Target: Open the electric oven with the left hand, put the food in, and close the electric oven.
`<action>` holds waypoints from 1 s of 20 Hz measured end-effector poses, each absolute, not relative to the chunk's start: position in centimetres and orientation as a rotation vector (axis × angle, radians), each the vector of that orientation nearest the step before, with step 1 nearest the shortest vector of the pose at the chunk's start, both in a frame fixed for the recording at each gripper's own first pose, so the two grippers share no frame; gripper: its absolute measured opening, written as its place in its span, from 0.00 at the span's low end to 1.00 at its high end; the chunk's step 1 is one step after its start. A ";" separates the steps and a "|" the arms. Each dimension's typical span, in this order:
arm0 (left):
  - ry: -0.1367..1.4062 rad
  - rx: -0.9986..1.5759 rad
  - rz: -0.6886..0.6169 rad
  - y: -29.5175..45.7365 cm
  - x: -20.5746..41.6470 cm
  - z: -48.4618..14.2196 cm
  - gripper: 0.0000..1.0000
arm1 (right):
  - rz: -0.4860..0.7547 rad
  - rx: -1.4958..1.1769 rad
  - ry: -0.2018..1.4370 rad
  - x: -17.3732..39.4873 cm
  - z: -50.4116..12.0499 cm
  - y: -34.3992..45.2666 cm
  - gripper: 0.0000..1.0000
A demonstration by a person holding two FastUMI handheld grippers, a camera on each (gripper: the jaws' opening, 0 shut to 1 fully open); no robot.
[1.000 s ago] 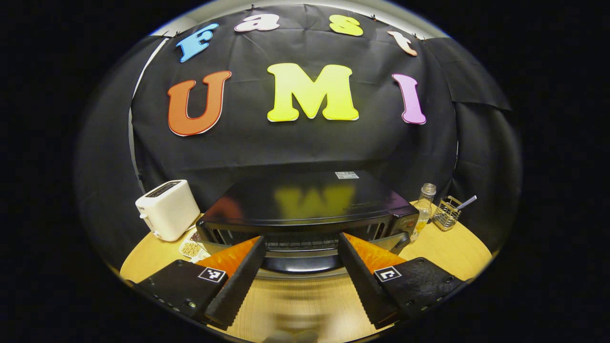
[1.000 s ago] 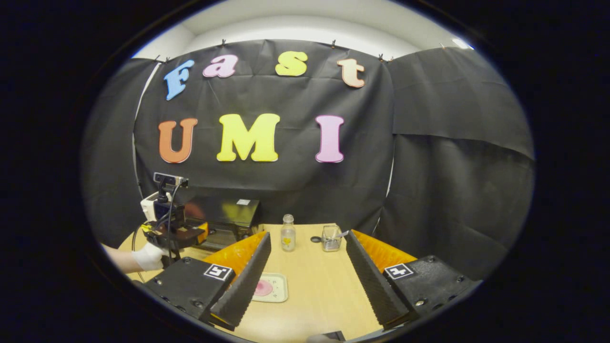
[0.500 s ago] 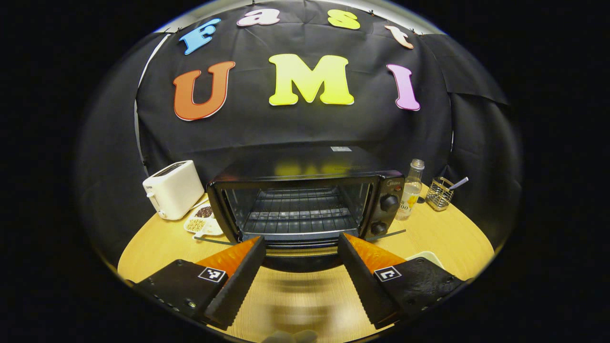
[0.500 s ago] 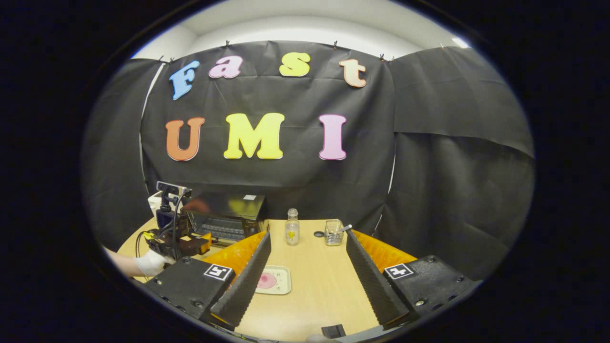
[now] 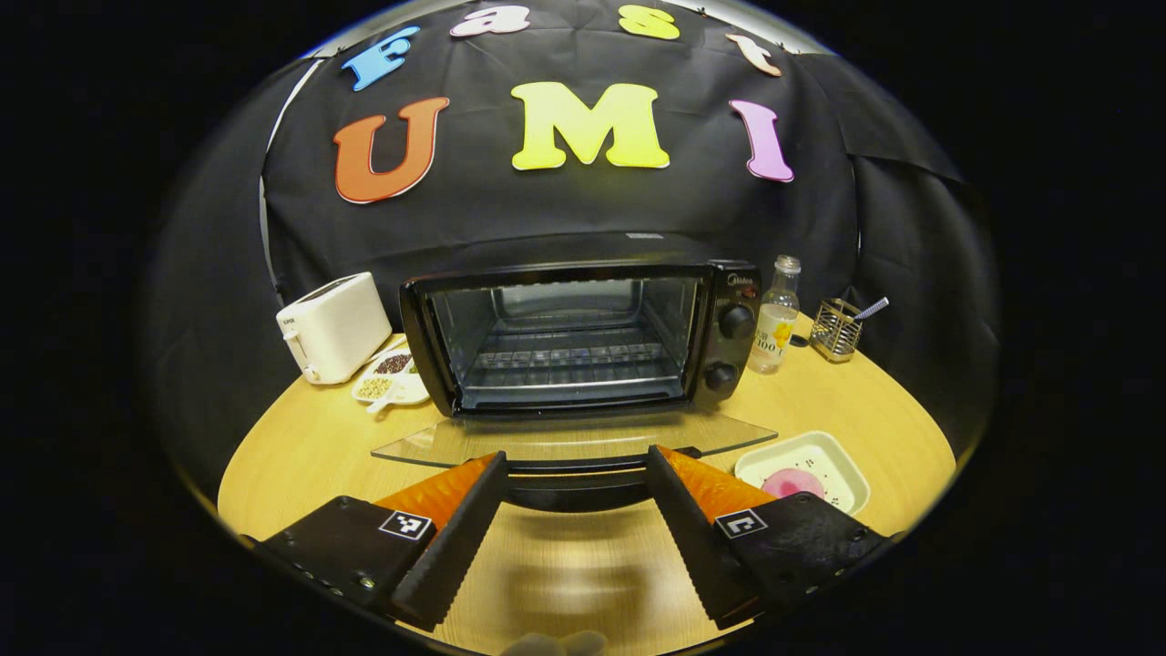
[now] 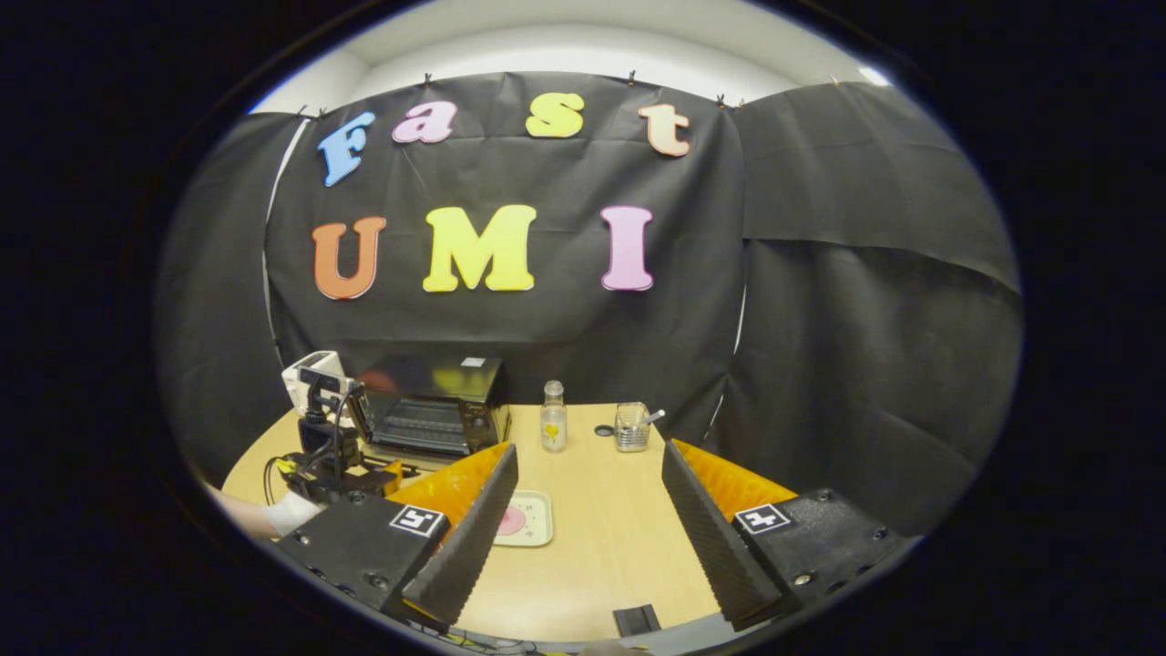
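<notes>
Glossy black oven [image 5: 583,273] with clear glass door [image 5: 574,439] on a smooth pale wooden table [image 5: 565,574].

Both views sharp w/ no motion blur, lit evenly from overhead; the wooden table [image 5: 301,446] is bright while the black cloth wall soaks up light. Soft shadow sits on the table under the left gripper [image 5: 576,538], and faint glare/reflections show on the oven [image 5: 583,337] top and its lowered glass door [image 5: 574,442]. Strong fisheye bending toward the edges, esp. table rim.
</notes>
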State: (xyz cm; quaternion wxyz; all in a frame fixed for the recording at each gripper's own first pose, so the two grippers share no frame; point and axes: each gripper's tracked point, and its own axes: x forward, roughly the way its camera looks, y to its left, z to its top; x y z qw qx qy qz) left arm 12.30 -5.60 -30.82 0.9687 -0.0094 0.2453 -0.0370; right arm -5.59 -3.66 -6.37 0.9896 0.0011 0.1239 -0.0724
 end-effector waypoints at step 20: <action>0.625 0.015 -0.079 -5.0 8.0 -36.4 0.97 | -0.125 -0.043 0.344 -4.4 -11.3 -3.2 1.00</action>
